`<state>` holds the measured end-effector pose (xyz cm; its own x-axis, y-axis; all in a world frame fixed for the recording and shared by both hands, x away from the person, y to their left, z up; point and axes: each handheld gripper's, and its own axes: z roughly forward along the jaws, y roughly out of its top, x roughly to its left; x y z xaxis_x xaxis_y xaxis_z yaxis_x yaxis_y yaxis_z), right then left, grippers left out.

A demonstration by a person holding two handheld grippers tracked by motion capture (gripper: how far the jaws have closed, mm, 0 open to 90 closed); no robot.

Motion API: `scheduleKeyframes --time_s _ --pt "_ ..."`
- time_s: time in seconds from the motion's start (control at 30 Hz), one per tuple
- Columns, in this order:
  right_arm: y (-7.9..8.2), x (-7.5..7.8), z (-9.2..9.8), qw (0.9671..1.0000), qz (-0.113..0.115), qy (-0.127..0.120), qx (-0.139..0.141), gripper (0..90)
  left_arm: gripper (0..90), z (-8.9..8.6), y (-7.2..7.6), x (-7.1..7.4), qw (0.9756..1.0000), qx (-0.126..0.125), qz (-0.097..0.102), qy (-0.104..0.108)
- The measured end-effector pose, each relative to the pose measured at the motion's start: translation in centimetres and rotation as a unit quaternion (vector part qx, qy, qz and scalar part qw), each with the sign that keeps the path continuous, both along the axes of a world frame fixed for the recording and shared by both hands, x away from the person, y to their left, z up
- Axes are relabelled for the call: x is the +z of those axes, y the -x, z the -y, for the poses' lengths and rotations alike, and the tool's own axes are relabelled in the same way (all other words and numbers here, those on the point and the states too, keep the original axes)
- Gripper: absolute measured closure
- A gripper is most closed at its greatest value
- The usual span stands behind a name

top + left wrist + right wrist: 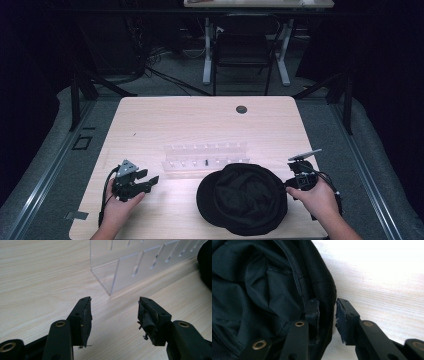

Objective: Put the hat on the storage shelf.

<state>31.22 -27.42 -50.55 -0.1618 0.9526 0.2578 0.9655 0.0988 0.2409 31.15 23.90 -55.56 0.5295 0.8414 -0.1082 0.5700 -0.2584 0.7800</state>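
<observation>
Left gripper [150, 183]: held in the person's left hand [121, 204] low over the wooden table [200, 120], near its front left corner. Jaws stand wide apart with bare table between them; the worn pads [86, 320] touch nothing. In the left gripper view the jaws point toward the near corner of the clear acrylic rack [130, 267], which stands a short way ahead of the tips.

Centre: the clear acrylic rack stands upright on the table, slotted along its length. Just in front of it and to the right lies the black hat [243, 198], opening upward, resting on the table near the front edge.

Right gripper [289, 184]: held in the person's right hand [316, 197] at the right edge of the black hat. In the right gripper view the jaws straddle the rim: one jaw inside the hat against the lining, the other outside over the table. The gap is narrow. The inner pad touches the fabric; a thin gap separates the outer pad [340, 320] from the rim, so the grip is not fully closed.
</observation>
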Motion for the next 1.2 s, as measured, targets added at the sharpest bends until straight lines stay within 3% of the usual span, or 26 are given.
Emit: scheduleKeyframes --time_s 0.13,0.23,0.27,0.5,0.6,0.7,0.83,1.0,1.07,1.2 --pt "-0.1 -0.3 0.0 0.9999 -0.007 -0.011 -0.007 82.2 44.8 0.0 0.0 0.0 1.0 0.0 0.001 0.0" --pt "-0.2 -0.1 0.2 0.9995 -0.031 -0.006 0.006 87.5 44.8 0.0 0.0 0.0 1.0 0.0 0.0 0.0" --pt "-0.1 0.0 0.2 0.9995 -0.03 -0.005 -0.002 87.7 44.8 0.0 0.0 0.0 1.0 -0.001 0.001 0.0" --pt "-0.1 0.6 1.3 0.9988 -0.046 0.006 -0.018 87.8 44.8 0.0 0.0 0.0 1.0 -0.001 -0.001 -0.001" --pt "-0.2 0.3 2.0 0.9984 -0.048 -0.011 -0.027 84.3 44.9 0.1 0.0 0.0 1.0 -0.001 0.001 -0.001" --pt "-0.2 0.0 2.1 0.9985 -0.051 -0.011 -0.019 82.2 44.8 0.2 0.0 -0.1 1.0 -0.002 0.0 -0.002" --pt "-0.3 -0.5 2.0 0.9982 -0.044 -0.022 -0.033 82.2 44.8 0.2 0.0 -0.1 1.0 -0.004 -0.002 -0.004" --pt "-0.6 -0.9 2.3 0.9976 -0.065 -0.016 -0.019 81.0 44.8 0.2 0.0 -0.1 1.0 -0.002 0.0 -0.002" --pt "-0.5 -1.2 2.2 0.9971 -0.064 -0.026 -0.034 80.8 44.8 0.3 0.0 -0.1 1.0 -0.003 0.001 -0.002" --pt "-0.6 -1.6 2.4 0.9964 -0.07 -0.033 -0.035 82.5 44.8 0.2 0.0 -0.1 1.0 -0.005 -0.001 -0.005"
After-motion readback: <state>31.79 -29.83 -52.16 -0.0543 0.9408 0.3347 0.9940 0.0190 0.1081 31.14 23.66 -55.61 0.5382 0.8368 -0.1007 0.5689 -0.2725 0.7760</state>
